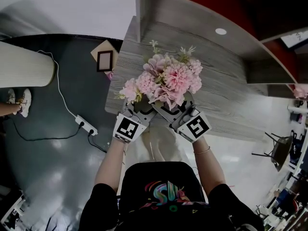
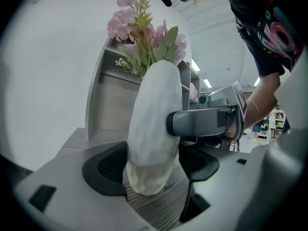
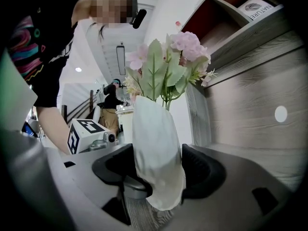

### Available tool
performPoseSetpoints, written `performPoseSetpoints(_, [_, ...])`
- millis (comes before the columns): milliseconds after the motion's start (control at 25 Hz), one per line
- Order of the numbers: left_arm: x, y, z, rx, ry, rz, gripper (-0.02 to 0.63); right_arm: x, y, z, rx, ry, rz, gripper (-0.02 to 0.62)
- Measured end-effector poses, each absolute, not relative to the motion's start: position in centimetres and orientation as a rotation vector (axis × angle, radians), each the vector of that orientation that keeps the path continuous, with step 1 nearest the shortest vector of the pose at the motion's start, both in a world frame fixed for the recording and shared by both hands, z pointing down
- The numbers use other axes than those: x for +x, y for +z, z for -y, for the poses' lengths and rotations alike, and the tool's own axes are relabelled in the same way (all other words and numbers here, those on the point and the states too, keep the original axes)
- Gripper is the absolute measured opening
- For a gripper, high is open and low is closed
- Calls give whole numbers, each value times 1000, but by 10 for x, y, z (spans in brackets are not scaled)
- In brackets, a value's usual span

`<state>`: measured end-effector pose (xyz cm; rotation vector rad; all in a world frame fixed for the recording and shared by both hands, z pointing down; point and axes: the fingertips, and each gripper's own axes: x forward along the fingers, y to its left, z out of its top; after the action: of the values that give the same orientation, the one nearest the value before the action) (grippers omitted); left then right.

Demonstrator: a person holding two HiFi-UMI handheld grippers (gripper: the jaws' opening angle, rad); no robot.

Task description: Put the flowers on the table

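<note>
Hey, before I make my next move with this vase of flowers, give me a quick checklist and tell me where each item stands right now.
1. Vase between the left tongs: ok, it looks gripped from both sides.
2. Vase between the right tongs: ok, it also looks gripped from both sides.
3. Vase base down on the table: ok, it seems to rest on the wood.
4. Vase upright with the flowers in place: ok.
5. Vase well in from the table's near edge: cannot tell, the flowers hide it in the head view.
</note>
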<state>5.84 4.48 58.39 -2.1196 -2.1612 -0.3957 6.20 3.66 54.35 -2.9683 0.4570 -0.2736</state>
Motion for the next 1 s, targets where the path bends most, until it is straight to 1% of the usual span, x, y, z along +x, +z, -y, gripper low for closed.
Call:
performPoseSetpoints(400, [46,585,-25,-2160,-431,2150,344,55,526,-37,-2889,-147,-376,337])
performPoseSetpoints(640, [42,575,-12,-2195,-421,2127,344,38,530,-35,-2900,-201,-379,341])
performPoseSetpoints(840, [36,563,-9,-2217,-395,2110,344,32,511,-36,-2896,-156,-364,342])
performPoseSetpoints(1000, [33,554,-7,-2237,-385,2093,344,24,508,-37,-2908,-183,-362,343])
